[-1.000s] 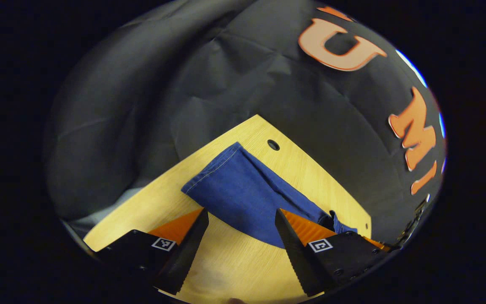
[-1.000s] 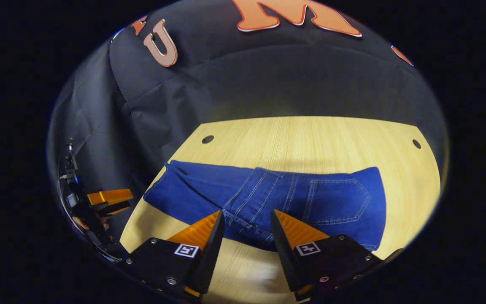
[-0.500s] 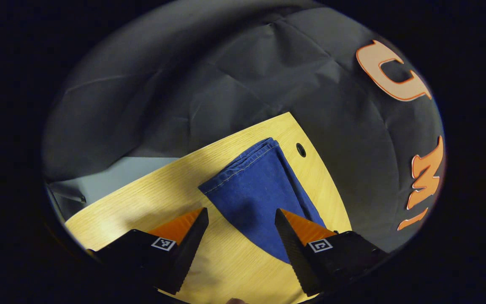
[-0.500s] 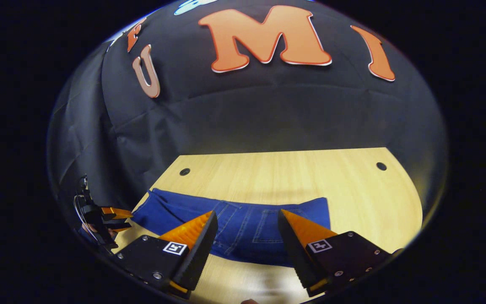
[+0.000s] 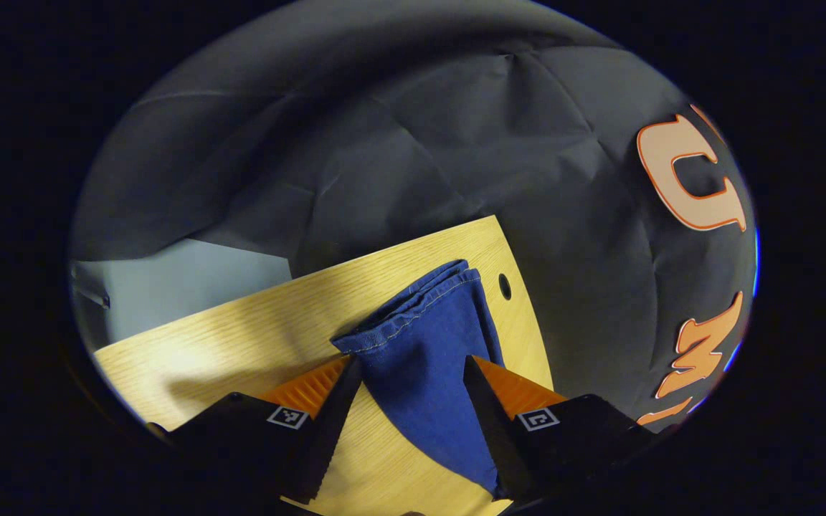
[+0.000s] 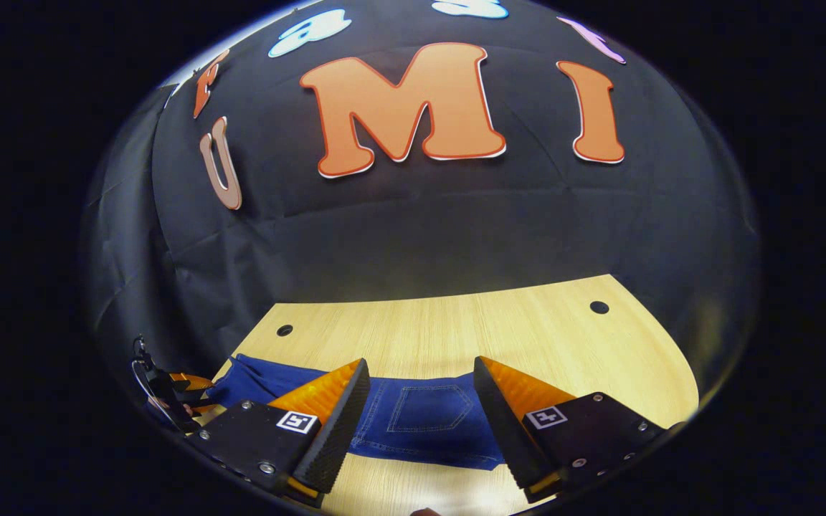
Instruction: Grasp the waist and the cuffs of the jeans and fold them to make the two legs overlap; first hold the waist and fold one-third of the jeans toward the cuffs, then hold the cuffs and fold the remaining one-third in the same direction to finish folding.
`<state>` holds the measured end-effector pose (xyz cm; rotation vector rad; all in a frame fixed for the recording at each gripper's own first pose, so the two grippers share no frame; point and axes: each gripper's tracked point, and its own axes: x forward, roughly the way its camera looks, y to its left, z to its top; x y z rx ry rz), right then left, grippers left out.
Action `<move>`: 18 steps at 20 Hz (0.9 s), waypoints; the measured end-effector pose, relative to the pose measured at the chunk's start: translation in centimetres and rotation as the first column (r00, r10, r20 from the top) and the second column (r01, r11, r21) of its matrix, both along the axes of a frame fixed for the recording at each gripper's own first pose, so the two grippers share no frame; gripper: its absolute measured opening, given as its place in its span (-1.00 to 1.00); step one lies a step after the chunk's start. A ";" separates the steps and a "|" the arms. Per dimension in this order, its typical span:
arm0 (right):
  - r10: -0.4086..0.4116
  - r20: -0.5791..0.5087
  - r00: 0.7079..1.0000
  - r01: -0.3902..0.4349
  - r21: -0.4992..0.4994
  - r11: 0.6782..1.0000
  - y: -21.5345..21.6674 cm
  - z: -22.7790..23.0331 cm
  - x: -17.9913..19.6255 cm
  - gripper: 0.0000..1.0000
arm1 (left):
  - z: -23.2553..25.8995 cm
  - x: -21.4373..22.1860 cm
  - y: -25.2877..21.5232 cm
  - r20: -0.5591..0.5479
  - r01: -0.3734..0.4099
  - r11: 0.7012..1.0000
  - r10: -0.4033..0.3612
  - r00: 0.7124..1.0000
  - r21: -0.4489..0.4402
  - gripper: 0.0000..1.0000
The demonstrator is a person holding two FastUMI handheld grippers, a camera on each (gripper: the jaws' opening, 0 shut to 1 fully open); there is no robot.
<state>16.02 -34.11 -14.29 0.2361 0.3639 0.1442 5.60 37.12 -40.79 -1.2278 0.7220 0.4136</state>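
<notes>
Jeans (image 6: pixel 420 419) lie flat on the wooden table (image 6: pixel 528 337), stretched left to right near its front edge, with a back pocket (image 6: pixel 431 408) facing up. In the left gripper view, the cuff end (image 5: pixel 413 315) of the jeans (image 5: pixel 427 373) points toward a hole (image 5: pixel 505 286) in the table (image 5: pixel 241 344) near its far corner. The left gripper (image 5: pixel 409 373) stands wide open, the leg fabric between its fingers without being pressed. The right gripper (image 6: pixel 420 380) is likewise spread wide above the pocket area and holds nothing. In the right gripper view the left gripper (image 6: pixel 183 387) appears at the far left, beside the cuff end.
</notes>
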 end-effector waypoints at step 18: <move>-0.048 0.005 0.999 0.048 0.010 0.999 -4.7 0.6 -0.5 0.81 | -0.2 3.4 -0.6 -0.013 -0.032 0.996 0.033 0.999 0.085 -0.89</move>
